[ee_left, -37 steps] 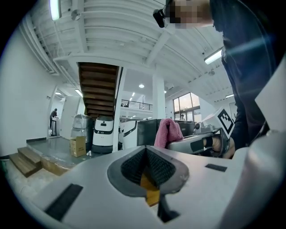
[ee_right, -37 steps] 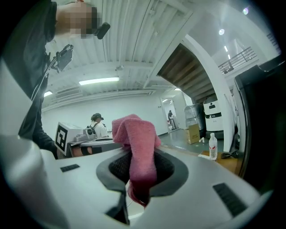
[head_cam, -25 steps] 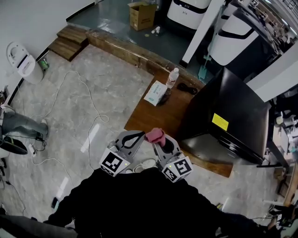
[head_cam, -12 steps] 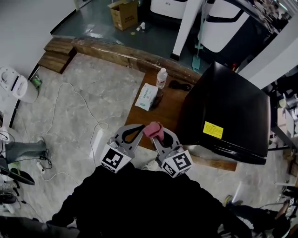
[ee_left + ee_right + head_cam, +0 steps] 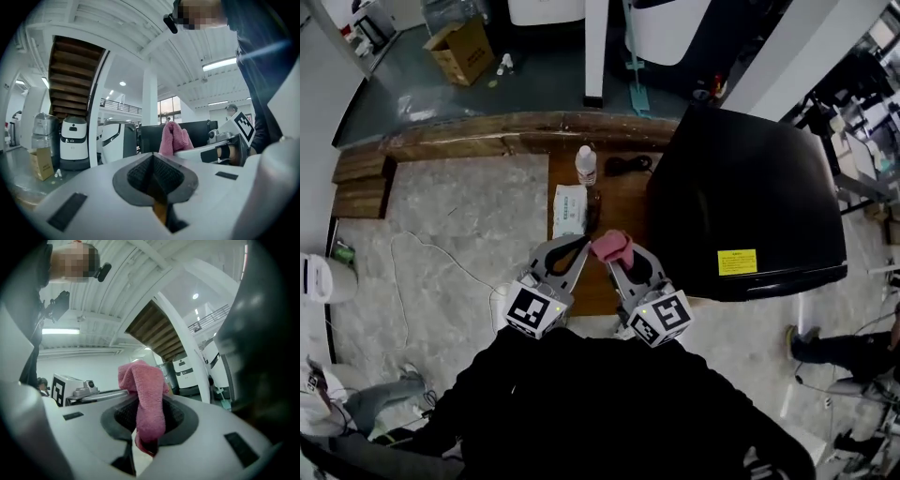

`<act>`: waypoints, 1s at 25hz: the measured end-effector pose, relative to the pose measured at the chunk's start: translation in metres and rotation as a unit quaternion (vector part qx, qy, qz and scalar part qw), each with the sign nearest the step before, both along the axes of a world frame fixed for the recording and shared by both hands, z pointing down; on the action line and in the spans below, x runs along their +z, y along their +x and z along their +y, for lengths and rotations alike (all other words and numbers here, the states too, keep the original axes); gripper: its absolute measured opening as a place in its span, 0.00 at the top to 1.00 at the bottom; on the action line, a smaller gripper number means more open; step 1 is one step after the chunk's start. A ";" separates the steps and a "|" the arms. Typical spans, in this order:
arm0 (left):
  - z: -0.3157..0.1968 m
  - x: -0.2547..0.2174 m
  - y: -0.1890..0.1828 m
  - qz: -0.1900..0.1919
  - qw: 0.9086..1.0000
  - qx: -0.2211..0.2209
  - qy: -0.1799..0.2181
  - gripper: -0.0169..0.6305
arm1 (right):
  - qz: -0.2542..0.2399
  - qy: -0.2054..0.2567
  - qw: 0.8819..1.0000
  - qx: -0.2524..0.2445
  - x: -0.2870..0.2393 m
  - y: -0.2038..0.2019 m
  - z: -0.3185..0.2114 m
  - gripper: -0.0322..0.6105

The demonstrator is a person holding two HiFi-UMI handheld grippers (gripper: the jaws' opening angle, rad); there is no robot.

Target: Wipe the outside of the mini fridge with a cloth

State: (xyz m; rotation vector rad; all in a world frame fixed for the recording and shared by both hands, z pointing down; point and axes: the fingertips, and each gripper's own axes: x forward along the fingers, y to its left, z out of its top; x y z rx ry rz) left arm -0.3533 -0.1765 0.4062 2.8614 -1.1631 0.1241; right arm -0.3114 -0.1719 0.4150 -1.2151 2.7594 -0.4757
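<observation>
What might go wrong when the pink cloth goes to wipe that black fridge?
1. The right gripper pinches only one fold of the pink cloth, and most of it sticks out loose. Hard rubbing on the mini fridge might tug it free.
2. A water bottle stands upright on the wooden table, to the fridge's left. A wide sweep there could tip it over.

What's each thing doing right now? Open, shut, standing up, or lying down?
Left gripper: shut, empty.
Right gripper: shut on the pink cloth.
Mini fridge: upright, door looks closed.
Water bottle: standing upright.
Wipes packet: lying flat.
Cardboard box: flaps open.
</observation>
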 end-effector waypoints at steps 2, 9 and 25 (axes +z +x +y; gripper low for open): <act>-0.021 -0.004 -0.007 0.004 0.999 0.029 -0.013 0.96 | -0.010 -0.012 0.999 0.043 0.000 -0.002 -0.020 0.83; -0.089 -0.015 -0.020 0.017 0.993 0.117 0.002 0.96 | -0.069 -0.028 0.981 0.181 -0.014 -0.006 -0.087 0.83; -0.176 -0.075 0.029 0.031 0.979 0.191 0.065 0.96 | -0.346 0.012 0.859 0.378 -0.066 0.098 -0.181 0.83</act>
